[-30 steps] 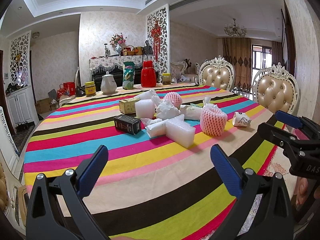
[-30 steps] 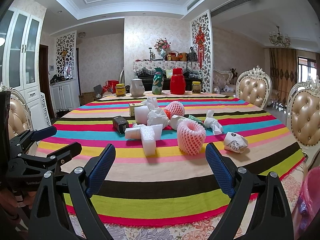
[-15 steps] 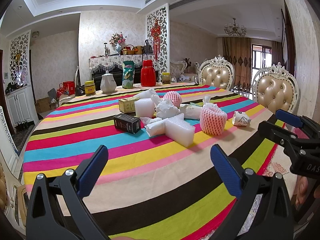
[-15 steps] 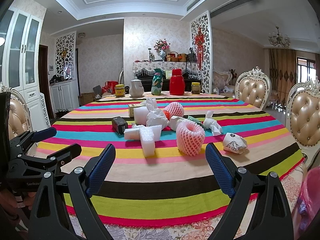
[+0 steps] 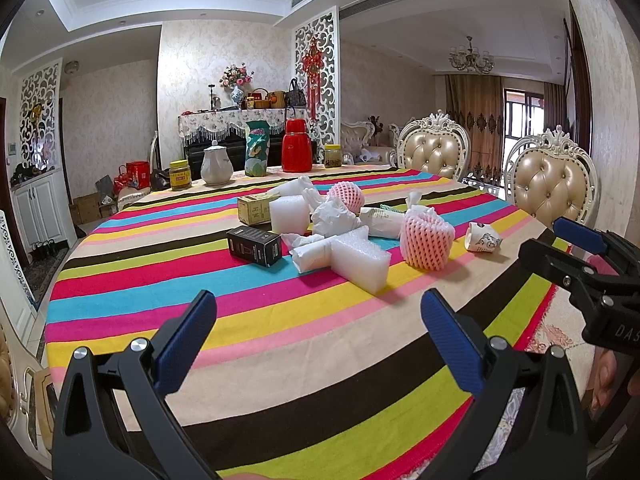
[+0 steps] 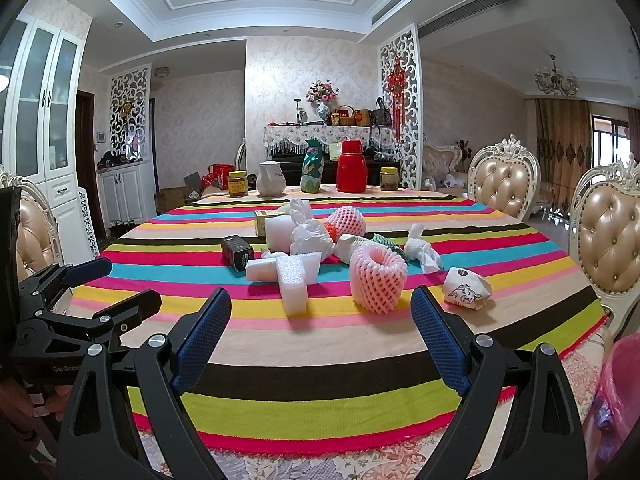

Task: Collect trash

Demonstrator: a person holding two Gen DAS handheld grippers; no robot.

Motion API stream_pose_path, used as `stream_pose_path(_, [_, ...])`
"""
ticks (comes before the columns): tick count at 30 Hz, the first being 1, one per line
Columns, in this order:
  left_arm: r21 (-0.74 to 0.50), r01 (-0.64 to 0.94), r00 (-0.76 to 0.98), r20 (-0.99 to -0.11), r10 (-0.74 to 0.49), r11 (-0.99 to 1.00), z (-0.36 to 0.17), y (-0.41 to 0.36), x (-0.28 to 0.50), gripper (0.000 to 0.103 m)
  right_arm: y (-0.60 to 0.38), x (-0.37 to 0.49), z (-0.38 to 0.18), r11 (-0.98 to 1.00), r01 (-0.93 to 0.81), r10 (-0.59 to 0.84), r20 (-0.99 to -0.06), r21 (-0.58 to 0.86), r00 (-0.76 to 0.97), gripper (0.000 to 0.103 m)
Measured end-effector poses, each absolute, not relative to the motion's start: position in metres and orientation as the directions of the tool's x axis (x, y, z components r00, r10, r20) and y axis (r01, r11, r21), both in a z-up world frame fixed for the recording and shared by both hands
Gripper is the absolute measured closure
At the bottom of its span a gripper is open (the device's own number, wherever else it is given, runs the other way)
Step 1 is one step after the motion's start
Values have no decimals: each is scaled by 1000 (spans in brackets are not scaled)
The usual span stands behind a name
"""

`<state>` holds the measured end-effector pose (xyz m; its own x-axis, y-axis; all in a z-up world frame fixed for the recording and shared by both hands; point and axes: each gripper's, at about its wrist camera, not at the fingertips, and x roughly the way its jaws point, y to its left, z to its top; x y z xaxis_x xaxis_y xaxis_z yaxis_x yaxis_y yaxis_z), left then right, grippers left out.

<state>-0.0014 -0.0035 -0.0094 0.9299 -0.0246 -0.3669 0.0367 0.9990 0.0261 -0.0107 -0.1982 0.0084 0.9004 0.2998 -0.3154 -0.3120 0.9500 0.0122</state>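
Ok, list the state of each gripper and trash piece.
Left gripper: open, empty.
Right gripper: open, empty.
Foam net: on its side, hollow.
Paper cup: crushed, lying down.
Black box: closed, lying flat.
Foam block: resting on the tablecloth.

On the striped tablecloth (image 6: 320, 364), taken as the landmark, the litter counts out as follows. Two pink foam fruit nets lie there: one (image 6: 378, 280) toward its near edge, one (image 6: 347, 220) nearer its middle. Two small cartons are present: a black box (image 6: 237, 253) and a yellow-green box (image 6: 262, 222) behind it. One crumpled paper cup (image 6: 466, 289) lies at its right side. Along its far edge stand two jars (image 6: 237, 184), one white teapot (image 6: 271, 179), one green pouch (image 6: 312, 172) and one red flask (image 6: 351, 172).
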Motion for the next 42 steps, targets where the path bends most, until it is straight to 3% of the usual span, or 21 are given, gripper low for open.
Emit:
stream_pose_path(25, [28,38,917,-398,-24,999,-13,7,8,4,-201,-1,8,961,-275,251,-342,-23,906,17])
stream_pose_path(33, [83,-22,847,-528,63,996,-28,29,67,4,-205,68,-1,971,-231,174,-469,-68,866,17])
stream_pose_path(42, [26,-19,733,-679,32,999,-52,31,137,5,-213,191,-36,973,-211,222,-656,98,721,17])
